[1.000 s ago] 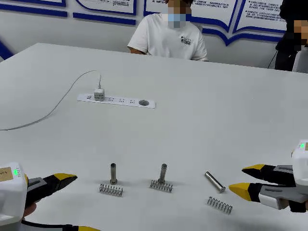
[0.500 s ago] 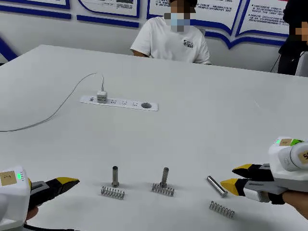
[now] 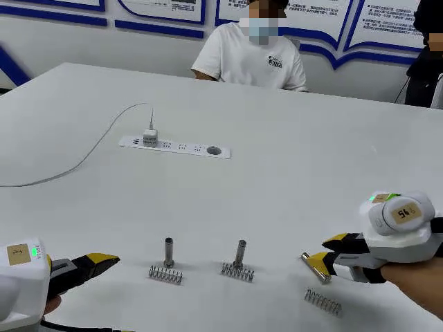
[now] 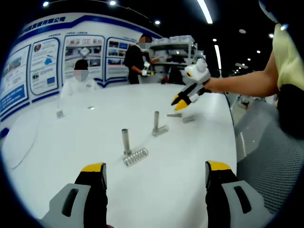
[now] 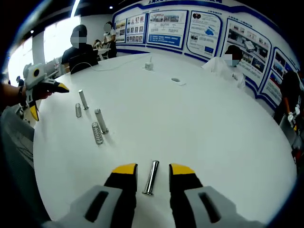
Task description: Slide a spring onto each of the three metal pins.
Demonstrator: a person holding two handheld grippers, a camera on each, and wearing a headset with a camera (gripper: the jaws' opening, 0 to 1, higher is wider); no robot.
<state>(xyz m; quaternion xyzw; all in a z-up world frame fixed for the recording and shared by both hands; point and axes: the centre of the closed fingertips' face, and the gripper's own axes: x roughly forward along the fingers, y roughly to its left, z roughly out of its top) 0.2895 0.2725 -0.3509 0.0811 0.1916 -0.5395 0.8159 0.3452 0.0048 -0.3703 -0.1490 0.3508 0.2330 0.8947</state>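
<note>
Here, white table [image 3: 311, 173], upright pins [image 3: 168, 252], power strip [image 3: 174, 146], blue wall posters [image 3: 387, 21]

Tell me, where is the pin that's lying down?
In the right gripper view, the lying pin sits between the open jaws of the right gripper, right of the nearest standing pin.

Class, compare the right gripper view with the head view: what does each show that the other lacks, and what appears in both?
Right gripper view: a close look at the lying pin between the open tongs of the right gripper, with a gap to each jaw. Head view: a third spring on the table near that pin. Both: the two upright pins, a spring lying beside each, and the left gripper.
</note>
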